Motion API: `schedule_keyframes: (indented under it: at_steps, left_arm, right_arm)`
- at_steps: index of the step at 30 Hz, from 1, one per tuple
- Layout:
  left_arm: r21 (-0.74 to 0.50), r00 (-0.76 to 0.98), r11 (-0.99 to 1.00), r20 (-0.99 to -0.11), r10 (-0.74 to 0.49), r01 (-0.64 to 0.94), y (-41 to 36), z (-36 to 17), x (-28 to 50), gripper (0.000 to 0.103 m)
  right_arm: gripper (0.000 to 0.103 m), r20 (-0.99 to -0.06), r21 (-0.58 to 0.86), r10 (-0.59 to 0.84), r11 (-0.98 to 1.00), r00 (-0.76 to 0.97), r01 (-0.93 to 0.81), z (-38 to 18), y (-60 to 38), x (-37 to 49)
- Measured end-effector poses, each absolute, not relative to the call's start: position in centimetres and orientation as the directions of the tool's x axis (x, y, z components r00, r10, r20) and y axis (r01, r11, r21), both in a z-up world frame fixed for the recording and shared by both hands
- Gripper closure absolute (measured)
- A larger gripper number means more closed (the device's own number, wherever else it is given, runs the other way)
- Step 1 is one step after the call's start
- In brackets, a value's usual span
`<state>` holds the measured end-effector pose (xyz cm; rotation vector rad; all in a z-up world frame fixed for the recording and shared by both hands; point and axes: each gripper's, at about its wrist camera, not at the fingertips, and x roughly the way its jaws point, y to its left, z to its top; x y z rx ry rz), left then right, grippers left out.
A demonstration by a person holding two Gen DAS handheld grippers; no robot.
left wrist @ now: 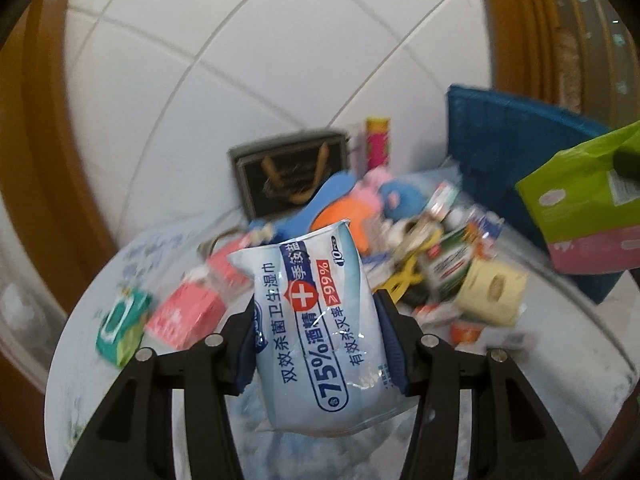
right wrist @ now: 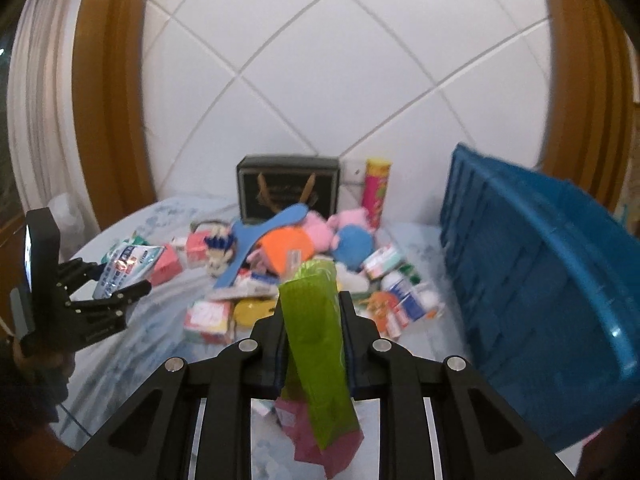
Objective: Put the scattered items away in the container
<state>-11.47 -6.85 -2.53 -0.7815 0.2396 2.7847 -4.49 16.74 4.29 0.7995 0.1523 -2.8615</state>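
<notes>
My left gripper is shut on a white and blue wet wipes pack, held upright above the table; the right wrist view shows this gripper at the far left with the wipes pack in it. My right gripper is shut on a slim green and pink packet, which appears at the right edge of the left wrist view as a green and pink packet. The blue plastic container stands to the right of the pile, and its wall is seen beyond the items.
A heap of scattered items lies on the round table: a blue hanger, pink and blue plush toys, small boxes, a green pack, a dark framed box and a pink and yellow tube by the tiled wall.
</notes>
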Motion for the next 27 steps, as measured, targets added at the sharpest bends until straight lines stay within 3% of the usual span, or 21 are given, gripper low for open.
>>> schedule_keyframes:
  at_steps: [5,8,12,20,22,24,26,27]
  left_arm:
    - [0.094,-0.842,-0.926,-0.459,0.284,-0.364,-2.9,1.5,-11.3,0.052]
    - [0.088,-0.834,-0.903,-0.429,0.347,-0.421,-0.2,3.6,-11.4,0.052]
    - [0.089,-0.819,-0.872,-0.400,0.412,-0.482,4.1,5.5,-11.3,0.052]
    - [0.060,-0.774,-0.842,-0.434,0.461,-0.536,8.3,3.6,-10.5,0.052]
    - [0.049,-0.771,-0.844,-0.437,0.462,-0.534,8.2,3.7,-10.7,0.052]
    - [0.062,-0.789,-0.856,-0.425,0.443,-0.513,7.8,3.9,-10.6,0.052]
    - [0.060,-0.805,-0.871,-0.417,0.422,-0.488,6.8,4.1,-10.6,0.052]
    - [0.059,-0.812,-0.879,-0.416,0.409,-0.473,6.3,4.1,-10.6,0.052]
  right_arm:
    - [0.082,-0.454,-0.059,-0.078,-0.991,-0.887,0.118,8.1,18.8,-2.8]
    - [0.093,-0.404,-0.078,-0.027,-0.995,-0.914,0.064,10.7,20.2,-1.7]
    - [0.095,-0.359,-0.101,0.029,-0.995,-0.933,0.008,14.0,22.4,-1.4]
    - [0.093,-0.551,-0.079,0.015,-0.996,-0.834,0.035,8.5,25.0,-5.9]
    - [0.080,-0.589,-0.084,0.012,-0.995,-0.808,0.046,7.4,25.1,-6.2]
    - [0.040,-0.602,-0.068,0.003,-0.997,-0.798,0.047,6.3,25.3,-6.7]
    - [0.027,-0.608,-0.065,0.008,-0.997,-0.794,0.040,4.6,25.3,-7.3]
    - [0.027,-0.619,-0.048,0.001,-0.998,-0.786,0.037,3.5,25.4,-7.8]
